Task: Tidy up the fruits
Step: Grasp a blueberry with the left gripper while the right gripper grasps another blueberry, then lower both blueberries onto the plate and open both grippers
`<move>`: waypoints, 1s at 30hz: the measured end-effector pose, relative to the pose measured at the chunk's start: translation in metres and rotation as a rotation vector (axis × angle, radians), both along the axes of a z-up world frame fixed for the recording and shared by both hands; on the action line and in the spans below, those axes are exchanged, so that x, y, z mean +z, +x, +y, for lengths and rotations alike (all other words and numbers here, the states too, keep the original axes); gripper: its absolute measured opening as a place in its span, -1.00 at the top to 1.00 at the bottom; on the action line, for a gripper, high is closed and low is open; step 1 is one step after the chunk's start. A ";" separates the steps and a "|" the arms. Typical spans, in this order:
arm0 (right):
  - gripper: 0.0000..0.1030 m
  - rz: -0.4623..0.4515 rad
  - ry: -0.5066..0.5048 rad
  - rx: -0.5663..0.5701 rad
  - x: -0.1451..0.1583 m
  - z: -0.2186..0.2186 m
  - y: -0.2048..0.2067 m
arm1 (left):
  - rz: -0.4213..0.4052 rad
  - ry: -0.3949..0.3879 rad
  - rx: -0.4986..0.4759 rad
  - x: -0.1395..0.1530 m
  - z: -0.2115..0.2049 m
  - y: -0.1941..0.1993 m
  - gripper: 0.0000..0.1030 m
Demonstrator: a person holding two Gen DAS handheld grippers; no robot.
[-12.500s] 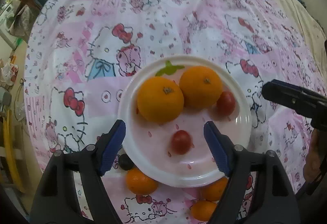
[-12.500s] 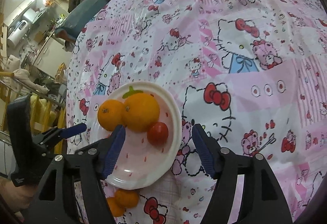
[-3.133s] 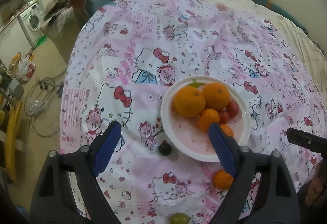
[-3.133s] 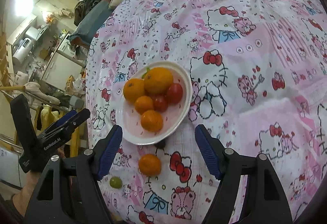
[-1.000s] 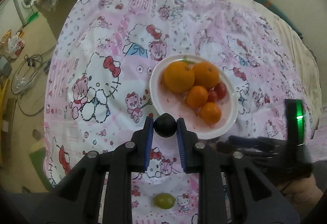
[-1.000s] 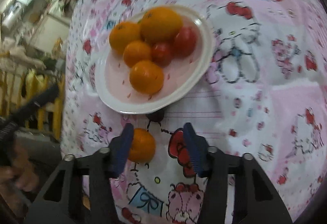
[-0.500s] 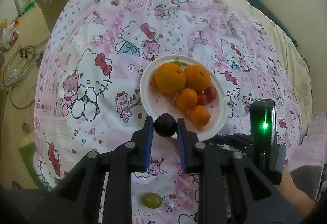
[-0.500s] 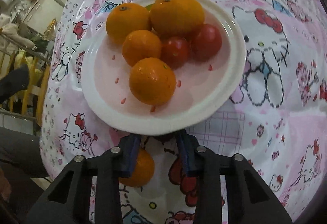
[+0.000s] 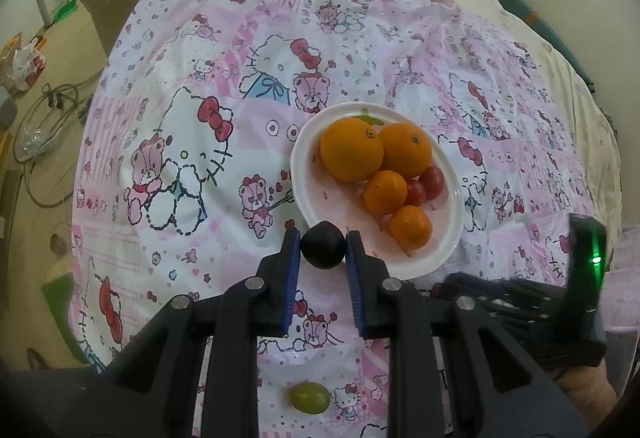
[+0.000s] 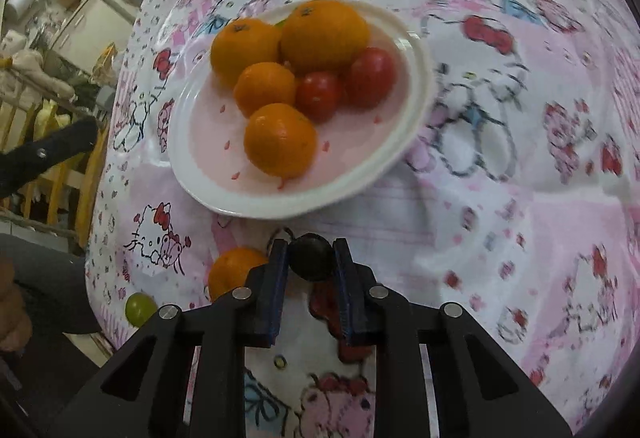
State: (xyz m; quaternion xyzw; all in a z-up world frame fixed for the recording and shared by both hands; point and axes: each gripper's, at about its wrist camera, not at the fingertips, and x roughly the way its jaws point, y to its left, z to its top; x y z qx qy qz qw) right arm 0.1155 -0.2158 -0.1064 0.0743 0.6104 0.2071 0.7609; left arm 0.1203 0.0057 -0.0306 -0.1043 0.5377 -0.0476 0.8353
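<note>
1. Gripping a dark round fruit [image 9: 322, 251], the left hand-held gripper [image 9: 323, 236] has its blue pads pressed against both sides of it; the fruit sits at the fingertips, over the near rim of the plate.
2. Closed the same way, the right hand-held gripper [image 10: 310, 244] pinches a second dark round fruit [image 10: 311, 256] between its pads, just short of the plate's near edge.
3. The white plate [image 9: 297, 182] lies on a pink cartoon-print cover [image 9: 192, 142] and has a pale pink centre with small red flecks.
4. On the plate, two large oranges [image 9: 351, 149] sit side by side at the far side, touching each other.
5. Two small oranges [image 9: 385, 192] lie in front of them, one against the large pair and one nearer the front rim.
6. Two red tomatoes [image 9: 433, 180] sit beside the small oranges, touching each other, towards the plate's right side in the left wrist view.
7. A loose small orange [image 10: 234, 270] rests on the cover outside the plate, just left of the right hand-held gripper's left finger and partly hidden by it.
8. A green grape [image 10: 140, 309] lies on the cover near its edge, further left of that orange; in the left wrist view it shows between the gripper's arms.
9. The right wrist view is blurred on its right side.
</note>
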 end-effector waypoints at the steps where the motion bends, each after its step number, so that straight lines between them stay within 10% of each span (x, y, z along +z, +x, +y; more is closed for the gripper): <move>1: 0.54 -0.002 0.000 -0.012 0.002 -0.005 -0.001 | -0.002 0.001 0.001 0.000 0.000 0.000 0.63; 18: 0.54 -0.151 0.118 -0.157 0.065 -0.065 0.025 | 0.004 0.034 -0.067 -0.005 -0.012 0.027 0.63; 30: 0.54 -0.098 0.205 -0.184 0.043 -0.055 0.083 | 0.039 0.079 -0.127 -0.037 -0.029 0.058 0.62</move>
